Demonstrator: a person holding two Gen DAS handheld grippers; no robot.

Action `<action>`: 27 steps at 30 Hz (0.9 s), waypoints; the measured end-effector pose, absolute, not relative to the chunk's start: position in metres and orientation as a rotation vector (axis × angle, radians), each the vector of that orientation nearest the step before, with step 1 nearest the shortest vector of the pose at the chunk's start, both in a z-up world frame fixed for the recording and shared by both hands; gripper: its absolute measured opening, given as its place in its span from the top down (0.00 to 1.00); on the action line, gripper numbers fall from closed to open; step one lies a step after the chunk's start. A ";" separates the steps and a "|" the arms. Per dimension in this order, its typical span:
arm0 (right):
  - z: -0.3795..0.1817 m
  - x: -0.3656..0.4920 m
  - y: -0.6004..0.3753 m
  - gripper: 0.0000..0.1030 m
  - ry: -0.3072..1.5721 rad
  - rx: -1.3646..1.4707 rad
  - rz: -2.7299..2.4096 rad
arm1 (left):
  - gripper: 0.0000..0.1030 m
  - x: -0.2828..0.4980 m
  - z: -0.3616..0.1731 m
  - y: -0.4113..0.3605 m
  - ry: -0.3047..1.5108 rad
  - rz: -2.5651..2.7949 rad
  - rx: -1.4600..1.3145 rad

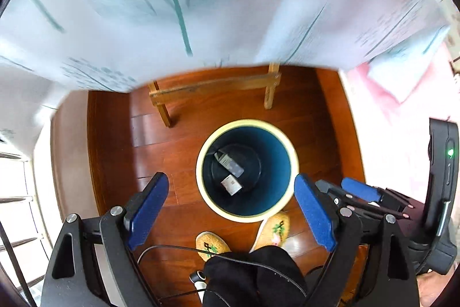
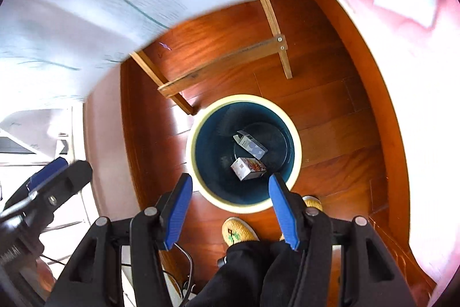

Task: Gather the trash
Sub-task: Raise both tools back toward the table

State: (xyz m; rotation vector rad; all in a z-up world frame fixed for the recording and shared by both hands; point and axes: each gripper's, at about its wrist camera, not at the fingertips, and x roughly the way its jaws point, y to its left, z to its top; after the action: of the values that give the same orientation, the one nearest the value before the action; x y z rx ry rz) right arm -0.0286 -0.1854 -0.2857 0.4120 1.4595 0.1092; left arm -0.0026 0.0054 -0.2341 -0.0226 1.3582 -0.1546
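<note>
Looks like somebody's home, probably a bedroom or living room: glossy reddish wood floor, a bench with a pale leafy cloth draped over it, a small bin on the floor, and woven house slippers on the person's feet.

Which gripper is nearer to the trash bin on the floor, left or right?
Hard to tell. Left gripper and right gripper both hang open and empty above the trash bin, side by side, at similar height.

One bin stands on the floor. Two small boxes lie inside it. Two slippers are near.
</note>
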 end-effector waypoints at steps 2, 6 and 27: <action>-0.257 -0.034 -0.185 0.46 1.444 0.407 0.118 | 0.15 -0.007 -0.204 0.009 1.335 -0.160 -0.029; -0.201 -0.040 -0.183 0.46 1.417 0.374 0.137 | 0.15 -0.015 -0.142 0.019 1.274 -0.172 -0.050; 0.013 -0.031 -0.169 0.46 1.001 0.230 0.108 | 0.15 -0.012 0.071 0.064 0.952 -0.156 -0.009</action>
State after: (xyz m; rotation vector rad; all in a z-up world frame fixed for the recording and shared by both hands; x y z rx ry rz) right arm -0.0314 -0.1693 0.0133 0.2298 1.0009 0.1079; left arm -0.0119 0.0639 0.0708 -0.0093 0.9517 -0.1556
